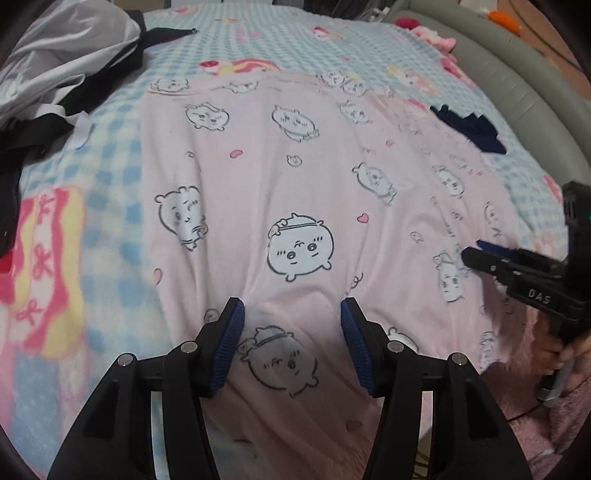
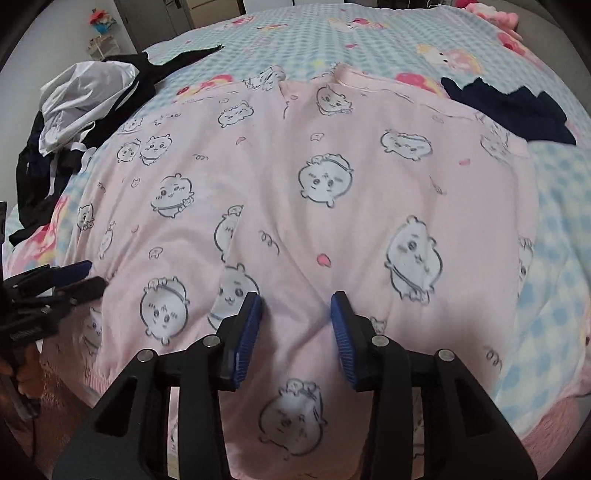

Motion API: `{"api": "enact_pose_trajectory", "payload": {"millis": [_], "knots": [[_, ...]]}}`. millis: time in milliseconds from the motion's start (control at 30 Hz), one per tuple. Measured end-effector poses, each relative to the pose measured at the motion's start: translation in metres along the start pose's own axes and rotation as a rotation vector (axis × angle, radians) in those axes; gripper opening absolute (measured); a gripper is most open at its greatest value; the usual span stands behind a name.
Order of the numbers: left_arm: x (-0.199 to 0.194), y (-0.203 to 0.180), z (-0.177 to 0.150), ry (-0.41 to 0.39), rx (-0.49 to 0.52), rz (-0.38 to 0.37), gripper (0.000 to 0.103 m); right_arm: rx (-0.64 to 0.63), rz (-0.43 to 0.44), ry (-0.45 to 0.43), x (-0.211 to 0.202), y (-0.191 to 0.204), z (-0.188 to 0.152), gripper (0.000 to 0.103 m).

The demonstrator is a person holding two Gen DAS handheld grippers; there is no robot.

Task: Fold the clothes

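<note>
Left wrist view: pink cartoon-print garment (image 1: 295,192) lies flat, both hand-held grippers spread, empty.

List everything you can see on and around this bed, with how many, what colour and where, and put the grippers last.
pink top: one, pale pink with white cartoon animals, spread flat mid-bed.
blanket: one, blue-and-white check with pink cartoon patches, covering the bed.
clothes pile: one heap, white and black, on the bed's left side.
dark garment: one, navy, crumpled right of the pink top.
plush toys: pink, far right edge of the bed; count unclear.
bed frame: one, grey, padded, along the right.
left gripper: one, black with blue pads, open over the top's near edge.
right gripper: one, same colours, open over the near edge.
</note>
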State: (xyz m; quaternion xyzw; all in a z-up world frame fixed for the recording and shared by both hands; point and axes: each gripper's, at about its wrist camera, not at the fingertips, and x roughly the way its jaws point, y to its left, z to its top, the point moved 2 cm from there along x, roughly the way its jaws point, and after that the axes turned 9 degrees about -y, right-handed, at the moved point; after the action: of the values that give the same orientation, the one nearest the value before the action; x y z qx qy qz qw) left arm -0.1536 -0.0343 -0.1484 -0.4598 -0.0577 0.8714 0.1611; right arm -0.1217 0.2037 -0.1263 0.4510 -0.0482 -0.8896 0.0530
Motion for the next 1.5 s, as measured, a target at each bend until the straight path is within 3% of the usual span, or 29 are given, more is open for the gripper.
{"api": "enact_pose_trajectory", "payload": {"millis": [233, 333, 467, 600, 700, 800, 867, 967, 1133, 1333, 1433, 1500], "knots": [[-0.02, 0.0, 0.029, -0.125, 0.032, 0.012, 0.059, -0.018, -0.025, -0.144, -0.043, 0.0, 0.026, 0.04], [-0.013, 0.017, 0.035, -0.091, 0.021, 0.065, 0.059, -0.032, -0.042, -0.13, -0.037, -0.006, 0.037, 0.04], [-0.008, 0.042, 0.015, -0.026, 0.02, 0.184, 0.059, -0.039, -0.079, -0.052, -0.012, -0.012, 0.033, 0.04], [-0.023, 0.06, 0.017, -0.082, -0.098, 0.095, 0.059, -0.002, -0.083, -0.016, -0.001, -0.022, 0.02, 0.04], [-0.036, 0.063, 0.035, -0.163, -0.114, 0.05, 0.059, 0.005, -0.07, -0.036, -0.008, -0.021, 0.026, 0.04], [-0.038, 0.062, 0.058, -0.203, -0.124, -0.041, 0.059, 0.005, -0.046, -0.069, -0.015, -0.018, 0.039, 0.04], [-0.029, 0.055, 0.07, -0.207, -0.09, -0.058, 0.059, -0.001, -0.033, -0.079, -0.015, -0.014, 0.048, 0.04], [-0.006, 0.049, 0.068, -0.147, -0.044, -0.046, 0.059, -0.037, -0.025, -0.048, 0.004, -0.003, 0.05, 0.04], [0.017, 0.065, 0.042, -0.019, 0.008, 0.143, 0.059, -0.046, -0.056, -0.015, 0.022, -0.006, 0.04, 0.039], [-0.028, 0.088, 0.049, -0.164, -0.108, 0.076, 0.059, -0.019, -0.001, -0.088, -0.017, -0.017, 0.07, 0.039], [-0.028, 0.093, 0.066, -0.189, -0.153, 0.031, 0.059, -0.039, 0.012, -0.116, -0.026, -0.017, 0.094, 0.039], [-0.024, 0.093, 0.076, -0.196, -0.157, 0.039, 0.059, -0.08, -0.015, -0.129, -0.024, -0.014, 0.11, 0.039]]}}
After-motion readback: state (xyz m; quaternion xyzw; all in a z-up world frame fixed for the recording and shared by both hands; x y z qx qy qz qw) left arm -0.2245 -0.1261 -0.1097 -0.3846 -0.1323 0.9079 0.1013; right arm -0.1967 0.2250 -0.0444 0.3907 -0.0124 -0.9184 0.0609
